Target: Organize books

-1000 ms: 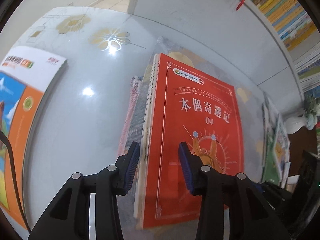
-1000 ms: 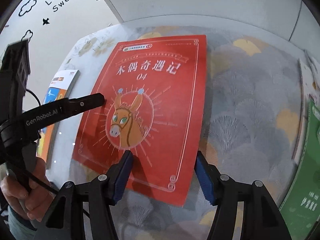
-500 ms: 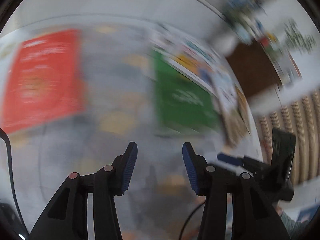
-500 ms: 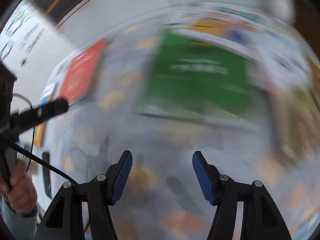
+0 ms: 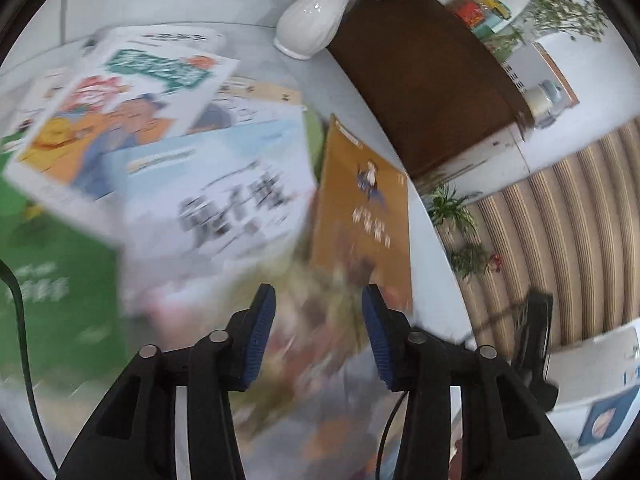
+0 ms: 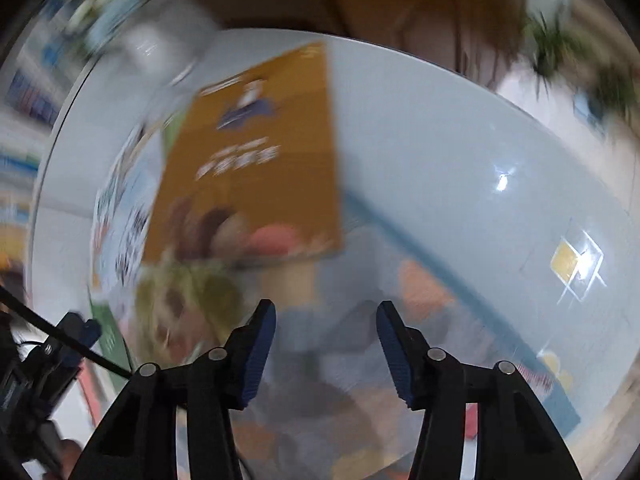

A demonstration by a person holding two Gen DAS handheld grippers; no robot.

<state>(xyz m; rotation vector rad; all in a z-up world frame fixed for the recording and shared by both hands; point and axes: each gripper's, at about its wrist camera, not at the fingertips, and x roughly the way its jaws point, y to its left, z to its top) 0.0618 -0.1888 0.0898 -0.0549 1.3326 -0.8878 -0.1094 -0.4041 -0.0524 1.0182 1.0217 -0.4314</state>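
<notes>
Several books lie overlapping on the table: a green book (image 5: 52,280) at the left, a white and pale blue book (image 5: 224,192) in the middle, a cartoon-cover book (image 5: 120,96) behind it and an ochre book (image 5: 360,208) on the right. My left gripper (image 5: 318,320) hovers over the blurred near edge of this pile, its jaws closing with nothing between them. In the right wrist view the ochre book (image 6: 256,152) lies ahead of my right gripper (image 6: 326,332), whose jaws are also closing on nothing. Both views are motion-blurred.
A white vase (image 5: 312,20) with pale blue flowers stands at the back of the glass-topped table (image 6: 440,140), beside a dark brown cabinet (image 5: 420,72). The table's curved edge runs down the right, with potted plants (image 5: 456,208) and slatted flooring beyond. The other hand-held gripper (image 6: 60,344) shows at lower left.
Both views have swept away from the red book, which is out of sight, to the pile of mixed books by the vase. The right jaws stand narrower than before.
</notes>
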